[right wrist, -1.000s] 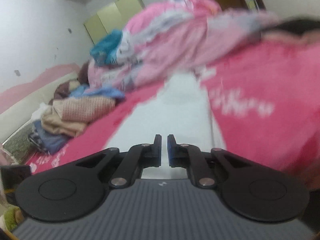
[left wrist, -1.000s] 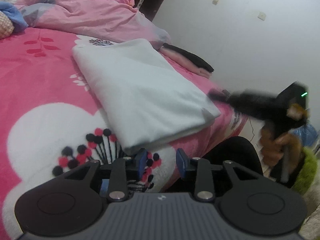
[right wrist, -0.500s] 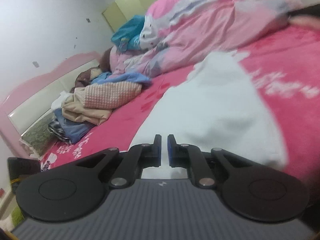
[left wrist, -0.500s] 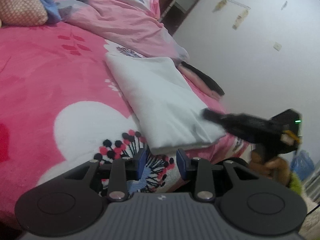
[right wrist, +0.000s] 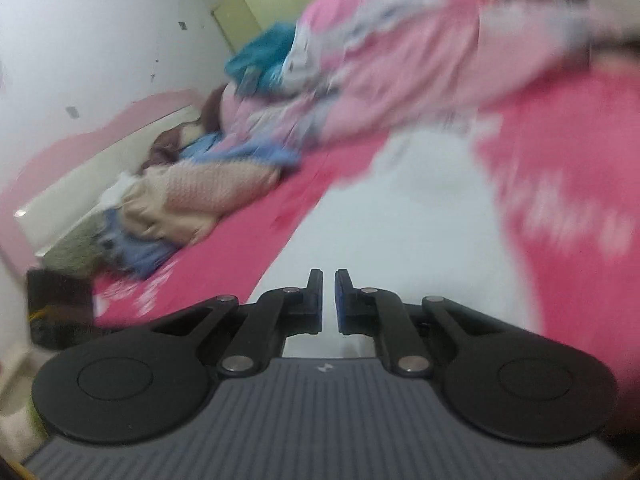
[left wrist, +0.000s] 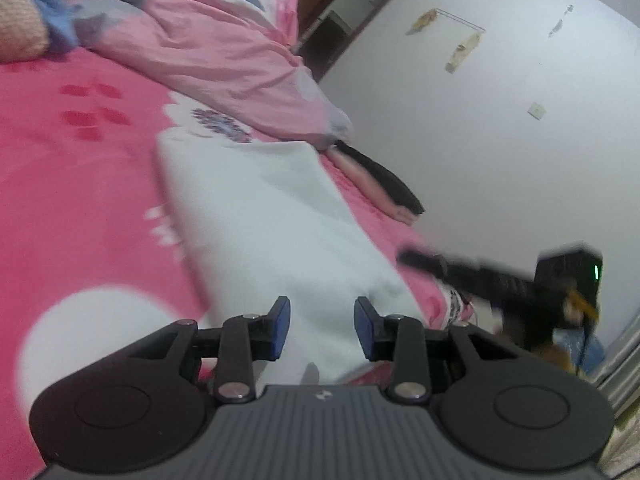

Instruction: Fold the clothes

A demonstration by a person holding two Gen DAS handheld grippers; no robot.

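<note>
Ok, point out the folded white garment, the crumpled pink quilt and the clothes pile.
folded white garment (left wrist: 280, 216), left wrist view, middle of top face
pink quilt (left wrist: 224, 52), left wrist view, crumpled middle
clothes pile (right wrist: 188, 204), right wrist view, beige knit piece

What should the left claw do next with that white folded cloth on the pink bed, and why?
Probably ease the left claw forward and close on the near edge of the white folded cloth. Its jaws stand open with that edge right between them, while the right claw sits nearly shut at the cloth's other near corner, so both could then lift it together.
</note>
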